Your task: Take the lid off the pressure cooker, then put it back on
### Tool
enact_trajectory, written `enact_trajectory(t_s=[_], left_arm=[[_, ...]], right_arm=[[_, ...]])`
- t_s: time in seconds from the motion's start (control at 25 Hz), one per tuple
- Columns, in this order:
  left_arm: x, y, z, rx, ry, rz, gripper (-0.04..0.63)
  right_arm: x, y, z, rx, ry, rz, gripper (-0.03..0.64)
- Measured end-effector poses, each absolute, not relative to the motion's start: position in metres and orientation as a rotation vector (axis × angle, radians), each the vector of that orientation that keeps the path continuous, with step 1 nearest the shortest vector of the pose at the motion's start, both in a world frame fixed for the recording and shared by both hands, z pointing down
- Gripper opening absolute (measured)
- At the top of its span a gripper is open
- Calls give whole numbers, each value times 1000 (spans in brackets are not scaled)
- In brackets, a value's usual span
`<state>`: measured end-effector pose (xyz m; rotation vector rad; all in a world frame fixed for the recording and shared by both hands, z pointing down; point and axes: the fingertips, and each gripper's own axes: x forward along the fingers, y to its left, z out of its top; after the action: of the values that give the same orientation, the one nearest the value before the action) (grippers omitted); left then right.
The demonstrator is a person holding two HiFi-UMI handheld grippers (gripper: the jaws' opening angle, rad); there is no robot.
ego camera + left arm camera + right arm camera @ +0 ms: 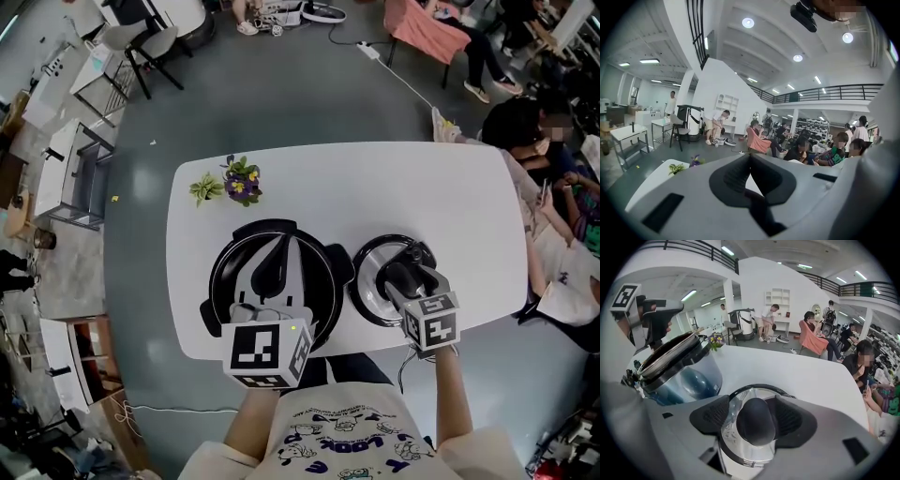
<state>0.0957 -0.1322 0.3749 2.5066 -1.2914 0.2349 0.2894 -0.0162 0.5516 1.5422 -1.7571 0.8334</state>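
Right gripper view: right gripper (753, 417) open astride the knob (755, 423) of the lid (740, 453), lying on the bench (801, 373) just beside the pressure cooker (679, 371). Left gripper (750, 176) closed, empty. Likely start of put-back: close on knob, lift, centre over rim.

Bright, even light from round ceiling lamps (748, 22); strong fisheye bending, black corners in gripper views
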Motion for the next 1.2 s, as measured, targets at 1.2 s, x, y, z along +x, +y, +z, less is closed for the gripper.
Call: enact_trajectory(t_s=[1.2], left_arm=[[98,-148,423,2404,-1304,331,14]], right_arm=[[292,-16,632,1271,-1676,926,310]])
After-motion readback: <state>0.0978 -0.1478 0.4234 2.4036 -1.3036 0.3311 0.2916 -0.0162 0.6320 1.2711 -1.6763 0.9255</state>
